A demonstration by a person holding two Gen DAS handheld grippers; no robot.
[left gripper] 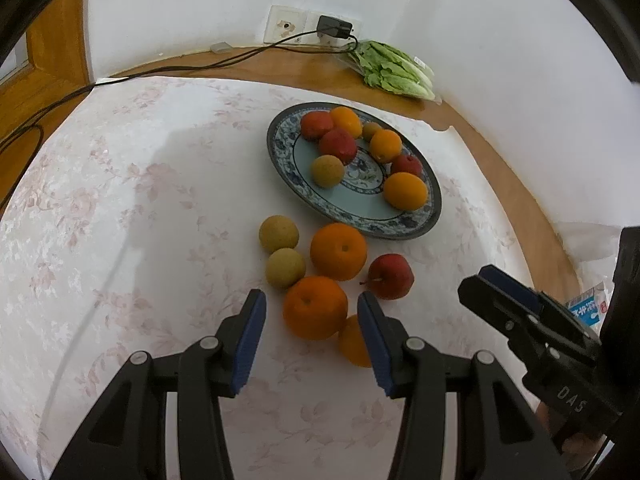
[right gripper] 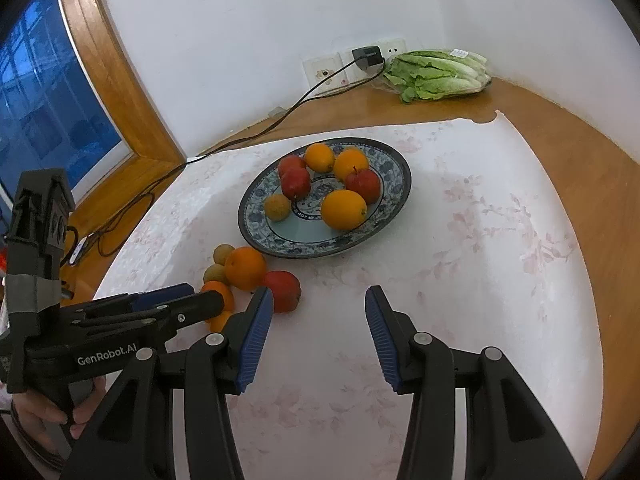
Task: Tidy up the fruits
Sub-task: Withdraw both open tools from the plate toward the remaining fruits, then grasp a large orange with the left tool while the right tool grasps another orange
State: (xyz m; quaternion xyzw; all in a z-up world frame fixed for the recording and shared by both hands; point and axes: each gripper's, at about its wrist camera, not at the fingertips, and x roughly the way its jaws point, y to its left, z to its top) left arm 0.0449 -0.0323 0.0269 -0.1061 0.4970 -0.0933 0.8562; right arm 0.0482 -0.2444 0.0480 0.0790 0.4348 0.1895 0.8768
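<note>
floral tablecloth (left gripper: 120,200) under loose fruit; nearest orange (left gripper: 315,307) sat lower centre, just ahead between left gripper (left gripper: 311,304) fingers, partly open, holding nothing.

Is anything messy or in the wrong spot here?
Yes. Six fruits sit loose on the tablecloth beside the plate, like this orange and apple. The cloth's far edge is torn.

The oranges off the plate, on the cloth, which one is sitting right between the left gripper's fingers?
The nearer big orange, framed by the open left gripper. The other big orange sits closer to the plate, and a third is half hidden behind a finger.
</note>
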